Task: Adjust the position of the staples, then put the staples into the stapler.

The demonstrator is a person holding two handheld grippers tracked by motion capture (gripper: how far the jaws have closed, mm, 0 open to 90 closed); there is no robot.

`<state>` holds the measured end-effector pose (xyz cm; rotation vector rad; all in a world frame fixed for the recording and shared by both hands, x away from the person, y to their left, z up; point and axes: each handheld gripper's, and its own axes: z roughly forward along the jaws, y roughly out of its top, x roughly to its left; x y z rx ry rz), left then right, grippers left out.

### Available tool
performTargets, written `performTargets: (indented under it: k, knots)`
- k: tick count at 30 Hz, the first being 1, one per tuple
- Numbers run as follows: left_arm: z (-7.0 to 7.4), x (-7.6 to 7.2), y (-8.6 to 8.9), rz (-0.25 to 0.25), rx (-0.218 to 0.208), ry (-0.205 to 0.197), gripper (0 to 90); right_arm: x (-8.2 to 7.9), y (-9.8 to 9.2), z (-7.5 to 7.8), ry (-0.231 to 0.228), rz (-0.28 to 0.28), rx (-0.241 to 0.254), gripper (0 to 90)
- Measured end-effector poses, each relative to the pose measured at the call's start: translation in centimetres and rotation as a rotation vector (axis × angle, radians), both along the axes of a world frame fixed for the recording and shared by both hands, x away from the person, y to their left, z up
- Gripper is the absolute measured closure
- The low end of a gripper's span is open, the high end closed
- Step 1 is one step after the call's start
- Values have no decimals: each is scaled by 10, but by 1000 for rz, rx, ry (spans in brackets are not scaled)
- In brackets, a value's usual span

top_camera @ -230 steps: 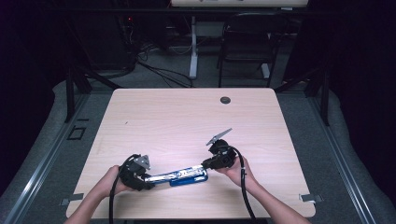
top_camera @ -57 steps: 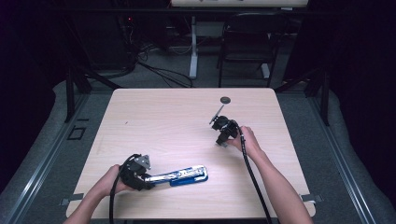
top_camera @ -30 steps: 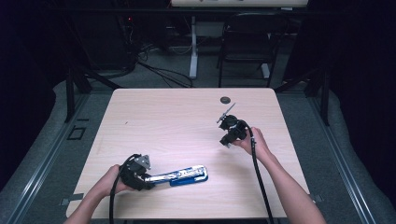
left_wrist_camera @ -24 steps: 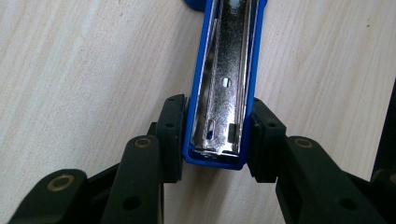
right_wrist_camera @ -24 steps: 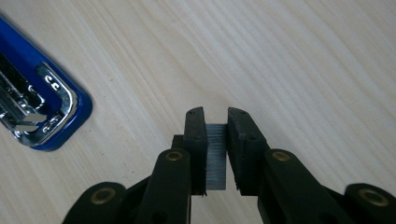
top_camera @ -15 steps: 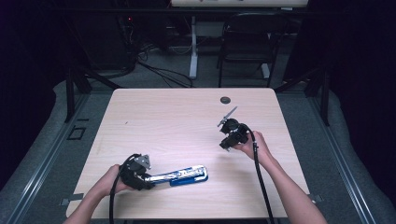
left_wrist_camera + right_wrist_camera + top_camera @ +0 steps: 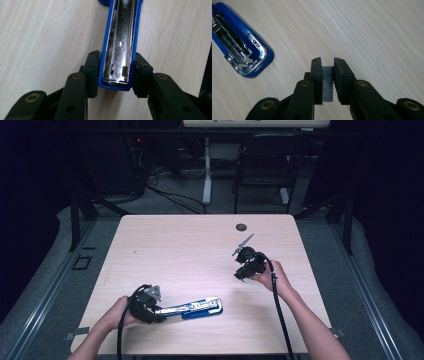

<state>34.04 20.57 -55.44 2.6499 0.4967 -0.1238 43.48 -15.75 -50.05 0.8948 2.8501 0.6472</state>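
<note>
A blue stapler (image 7: 192, 307) lies opened out flat near the table's front edge, its metal staple channel facing up. My left gripper (image 7: 159, 312) is shut on its left end, and the pads press both blue sides (image 7: 120, 45) of it around the left gripper (image 7: 116, 72). My right gripper (image 7: 240, 275) hovers over the right middle of the table, apart from the stapler. It is shut on a grey strip of staples (image 7: 327, 85), which stands between the pads of the right gripper (image 7: 327, 65). The stapler's far end (image 7: 242, 47) lies to the upper left there.
The light wooden table (image 7: 175, 250) has a small black round cap (image 7: 241, 227) near its far edge. A black chair (image 7: 262, 165) and cables stand on the floor beyond the table. Each gripper trails a black cable toward the front edge.
My right gripper, earlier beside the stapler's right end, has moved away to the right middle of the table; over the last second it barely shifted. My left gripper and the stapler stayed put.
</note>
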Motion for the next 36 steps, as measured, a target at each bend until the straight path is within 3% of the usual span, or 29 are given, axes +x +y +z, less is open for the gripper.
performTargets:
  k: [36]
  knots:
    - [1,4,-1,-17,11,2,634,-8,20,7,11,93,78,787]
